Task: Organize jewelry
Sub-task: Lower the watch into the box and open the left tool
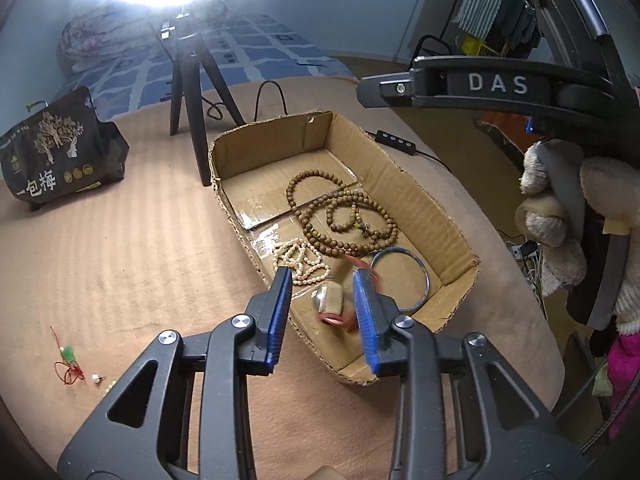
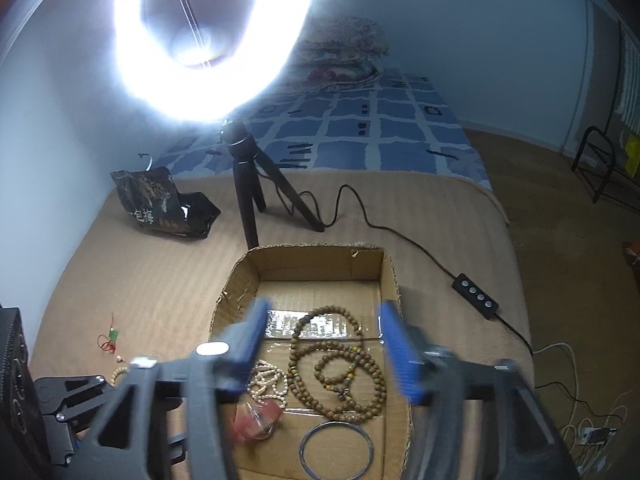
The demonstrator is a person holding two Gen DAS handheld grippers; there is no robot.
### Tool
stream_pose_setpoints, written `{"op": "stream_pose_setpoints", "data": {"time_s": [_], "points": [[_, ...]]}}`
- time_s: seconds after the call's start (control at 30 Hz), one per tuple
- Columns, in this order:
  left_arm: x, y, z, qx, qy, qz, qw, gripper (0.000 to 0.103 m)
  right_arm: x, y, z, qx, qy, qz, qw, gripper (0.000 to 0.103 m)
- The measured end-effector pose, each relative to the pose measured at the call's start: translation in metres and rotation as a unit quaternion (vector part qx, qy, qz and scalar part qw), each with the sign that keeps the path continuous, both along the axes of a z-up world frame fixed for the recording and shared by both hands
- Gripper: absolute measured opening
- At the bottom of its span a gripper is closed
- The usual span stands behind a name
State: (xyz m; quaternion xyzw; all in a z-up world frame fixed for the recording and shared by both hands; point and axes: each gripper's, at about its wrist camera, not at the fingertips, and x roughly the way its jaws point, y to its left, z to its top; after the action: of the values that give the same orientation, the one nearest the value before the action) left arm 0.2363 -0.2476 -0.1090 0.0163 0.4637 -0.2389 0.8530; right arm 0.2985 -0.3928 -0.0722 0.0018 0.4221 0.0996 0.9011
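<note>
The box (image 1: 420,196) fills mid-frame in both views, holding brown beads (image 2: 336,364), pale beads (image 1: 300,260), a silver bangle (image 2: 338,450) and a blurred red-and-tan piece (image 1: 332,304). Left gripper (image 1: 324,316) and right gripper (image 2: 332,356) both gape, empty. A red-string charm (image 1: 68,364) lies lower left.

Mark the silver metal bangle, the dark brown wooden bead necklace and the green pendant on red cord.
Silver metal bangle (image 2: 338,451), right wrist view: on its left rim.
Dark brown wooden bead necklace (image 1: 298,182), left wrist view: on its far loop.
Green pendant on red cord (image 1: 69,354), left wrist view: on the green stone.
</note>
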Motion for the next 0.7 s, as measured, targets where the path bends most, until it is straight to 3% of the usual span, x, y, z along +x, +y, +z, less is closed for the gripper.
{"op": "stream_pose_setpoints", "data": {"time_s": [0.13, 0.7], "points": [[-0.004, 0.002, 0.004, 0.003, -0.005, -0.002, 1.0, 0.031, -0.005, 0.001, 0.006, -0.005, -0.01, -0.009, 1.0, 0.085], [-0.029, 0.036, 0.035, -0.006, -0.031, 0.012, 0.9994, 0.031, -0.034, 0.024, 0.033, -0.028, -0.03, -0.018, 0.999, 0.095]]}}
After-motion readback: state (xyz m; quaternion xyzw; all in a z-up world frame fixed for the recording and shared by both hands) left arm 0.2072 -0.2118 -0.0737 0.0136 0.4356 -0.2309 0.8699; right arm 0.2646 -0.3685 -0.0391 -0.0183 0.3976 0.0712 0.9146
